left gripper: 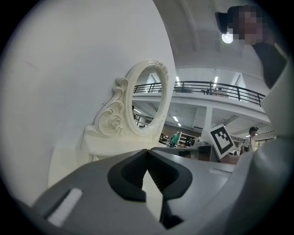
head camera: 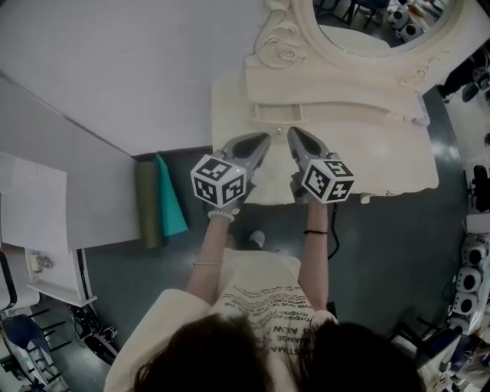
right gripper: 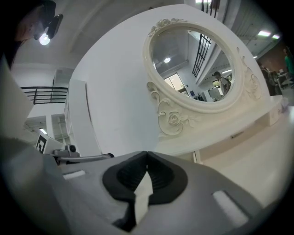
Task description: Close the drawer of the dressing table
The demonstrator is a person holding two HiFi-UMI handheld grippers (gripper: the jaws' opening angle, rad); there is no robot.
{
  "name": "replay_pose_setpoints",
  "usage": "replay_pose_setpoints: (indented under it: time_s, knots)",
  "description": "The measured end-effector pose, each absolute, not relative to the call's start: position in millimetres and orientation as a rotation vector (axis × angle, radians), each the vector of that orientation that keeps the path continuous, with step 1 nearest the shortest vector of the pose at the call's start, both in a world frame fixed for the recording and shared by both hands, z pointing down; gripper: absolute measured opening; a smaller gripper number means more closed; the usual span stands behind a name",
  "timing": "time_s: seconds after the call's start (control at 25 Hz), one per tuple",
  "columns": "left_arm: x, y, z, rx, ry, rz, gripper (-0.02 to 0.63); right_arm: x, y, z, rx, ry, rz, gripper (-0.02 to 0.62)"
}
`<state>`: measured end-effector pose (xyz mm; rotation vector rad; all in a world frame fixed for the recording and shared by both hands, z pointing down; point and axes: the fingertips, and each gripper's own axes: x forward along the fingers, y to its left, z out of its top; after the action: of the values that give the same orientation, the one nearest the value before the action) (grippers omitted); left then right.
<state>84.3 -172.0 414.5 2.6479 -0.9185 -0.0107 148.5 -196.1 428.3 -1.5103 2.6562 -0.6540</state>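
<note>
Though smooth-topped, cream dressing table (head camera: 383, 145) with scroll-framed oval mirror (right gripper: 193, 64)

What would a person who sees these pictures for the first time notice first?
The cream dressing table against the white wall draws the eye first, with its carved oval mirror at the upper right of the head view. In front of it, the left gripper and the right gripper point side by side over the tabletop, both with jaws shut and empty. On the dark floor to the left is a teal bundle.
</note>
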Motion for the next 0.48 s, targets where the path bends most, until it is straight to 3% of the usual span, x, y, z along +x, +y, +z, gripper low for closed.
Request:
replay_pose_setpoints:
  time_s: [0.48]
  knots:
    - [94.6,-179.3,434.9,2.610,-0.896,0.039,-0.002,155.8,-203.7,451.9,-1.532,2.667,-0.766,0.003]
